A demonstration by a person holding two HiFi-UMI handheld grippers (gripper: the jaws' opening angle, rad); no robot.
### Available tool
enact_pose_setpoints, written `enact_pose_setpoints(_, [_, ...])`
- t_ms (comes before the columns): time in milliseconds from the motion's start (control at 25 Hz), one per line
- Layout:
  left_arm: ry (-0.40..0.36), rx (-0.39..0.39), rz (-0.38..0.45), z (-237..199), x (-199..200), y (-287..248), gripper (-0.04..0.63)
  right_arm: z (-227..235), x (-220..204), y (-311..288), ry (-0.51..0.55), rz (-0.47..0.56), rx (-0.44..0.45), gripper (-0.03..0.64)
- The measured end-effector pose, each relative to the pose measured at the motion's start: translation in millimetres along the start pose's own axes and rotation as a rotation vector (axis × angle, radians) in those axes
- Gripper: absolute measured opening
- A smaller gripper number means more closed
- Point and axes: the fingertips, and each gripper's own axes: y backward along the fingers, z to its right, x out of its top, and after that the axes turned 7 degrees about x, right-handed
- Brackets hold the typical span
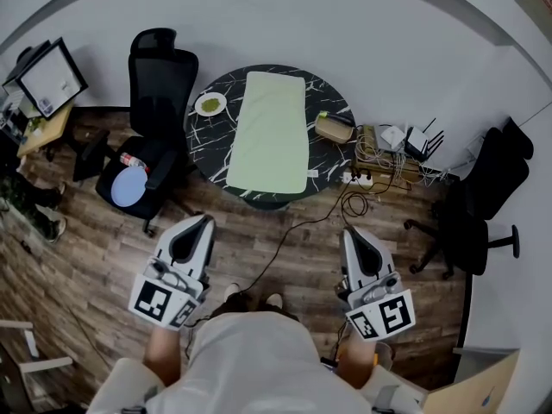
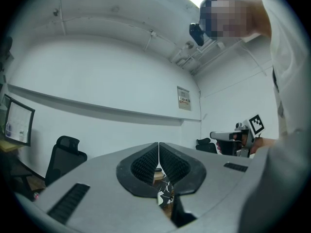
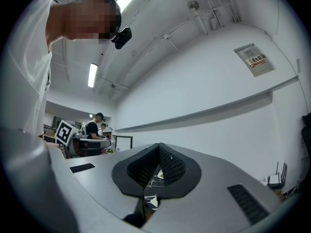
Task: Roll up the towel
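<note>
A pale green towel [image 1: 271, 131] lies flat and unrolled across a round black marble-patterned table [image 1: 206, 149] in the head view. My left gripper [image 1: 203, 221] and right gripper [image 1: 350, 233] hang over the wooden floor, well short of the table, pointing toward it. Both are shut with nothing between the jaws. In the left gripper view my left gripper [image 2: 159, 144] shows its pads pressed together, with a sliver of the table behind them. The right gripper view shows my right gripper [image 3: 159, 145] closed the same way.
On the table stand a small plate [image 1: 210, 104] at the left and a tan box [image 1: 334, 128] at the right. A black office chair [image 1: 155, 128] stands left of the table, another chair [image 1: 479, 210] at the right. Cables and a power strip [image 1: 360, 178] lie on the floor.
</note>
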Motion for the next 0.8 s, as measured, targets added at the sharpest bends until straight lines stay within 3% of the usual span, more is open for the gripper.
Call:
enact_pose_setpoints(360, [-0.017, 0.024, -0.031, 2, -14, -35, 0.005, 45, -15, -11, -0.059, 0.01, 0.028, -0.006])
enact_pose_setpoints(560, [0.003, 0.042, -0.028, -34, -21, -73, 0.005, 65, -27, -52, -0.056, -0.011, 0.037, -0.005])
enact_pose_setpoints(800, [0.054, 0.011, -0.027, -104, -41, -146, 0.006, 101, -39, -126, -0.021, -0.042, -0.007, 0.009])
